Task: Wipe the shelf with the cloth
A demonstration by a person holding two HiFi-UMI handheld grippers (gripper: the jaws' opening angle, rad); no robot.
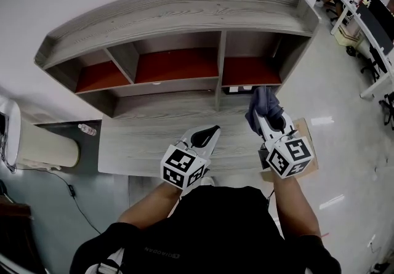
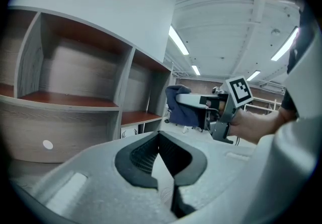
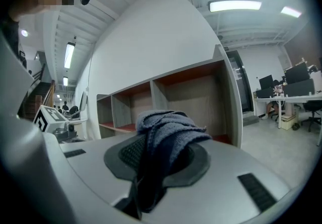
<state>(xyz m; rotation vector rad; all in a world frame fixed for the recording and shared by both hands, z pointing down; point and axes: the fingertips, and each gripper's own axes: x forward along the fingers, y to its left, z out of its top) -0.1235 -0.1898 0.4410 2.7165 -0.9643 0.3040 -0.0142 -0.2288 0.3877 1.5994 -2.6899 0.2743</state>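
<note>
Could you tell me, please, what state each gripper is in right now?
Left gripper: closed, holding nothing.
Right gripper: closed on the cloth.

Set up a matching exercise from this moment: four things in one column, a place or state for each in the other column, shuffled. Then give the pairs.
Things
1. cloth
2. left claw
3. shelf
4. small bottle

Places and states
A. shut, with nothing in it
B. three open compartments with red-brown floors
C. pinched in the right claw
D. on the dark surface at the far left of the head view

Pairs: 1-C, 2-A, 3-B, 4-D
</note>
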